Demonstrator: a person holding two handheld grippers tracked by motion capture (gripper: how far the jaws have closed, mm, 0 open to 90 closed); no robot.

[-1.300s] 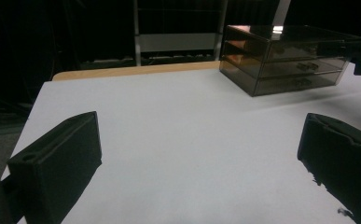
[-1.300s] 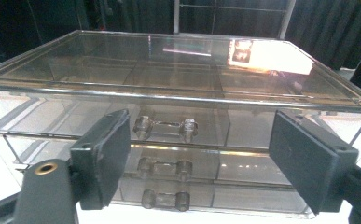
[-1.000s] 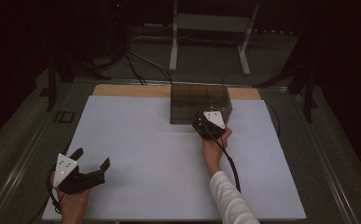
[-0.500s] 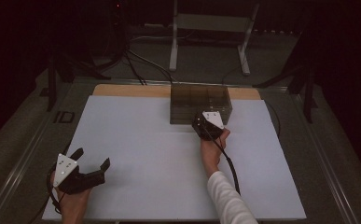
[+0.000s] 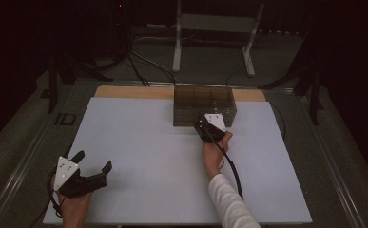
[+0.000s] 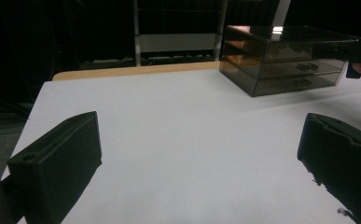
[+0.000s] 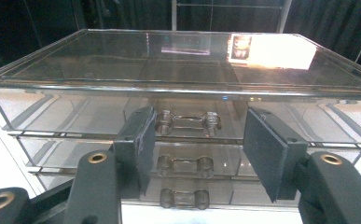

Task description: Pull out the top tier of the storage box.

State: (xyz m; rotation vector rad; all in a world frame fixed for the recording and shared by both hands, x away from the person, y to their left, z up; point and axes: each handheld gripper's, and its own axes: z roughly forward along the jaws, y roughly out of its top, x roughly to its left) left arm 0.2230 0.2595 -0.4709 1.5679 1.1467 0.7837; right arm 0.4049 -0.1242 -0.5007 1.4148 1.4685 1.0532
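Desk (image 5: 139, 142): a wide white surface with a strip of bare wood along its far edge, lit against a dark room.

Drawer unit (image 5: 204, 105): a smoked, see-through plastic box with three shallow drawers stacked one above another. It stands at the far edge of the desk, a little right of the middle, with its drawer fronts facing the person.

Right gripper (image 7: 194, 140): held by the person's right hand (image 5: 214, 153), white sleeve behind it, close against the front of the drawer unit. In the right gripper view its two black jaws stand apart, one on each side of the top drawer's handle (image 7: 185, 122). They are released and not pressing on it; whether they touch the drawer front cannot be told.

Left gripper (image 5: 92, 167): held low near the desk's near left corner, well apart from the drawer unit. Its jaws are spread wide with bare desk between them, grasping nothing.

Drawer handles: small clear bars, one centred on each drawer front, lined up in a column.
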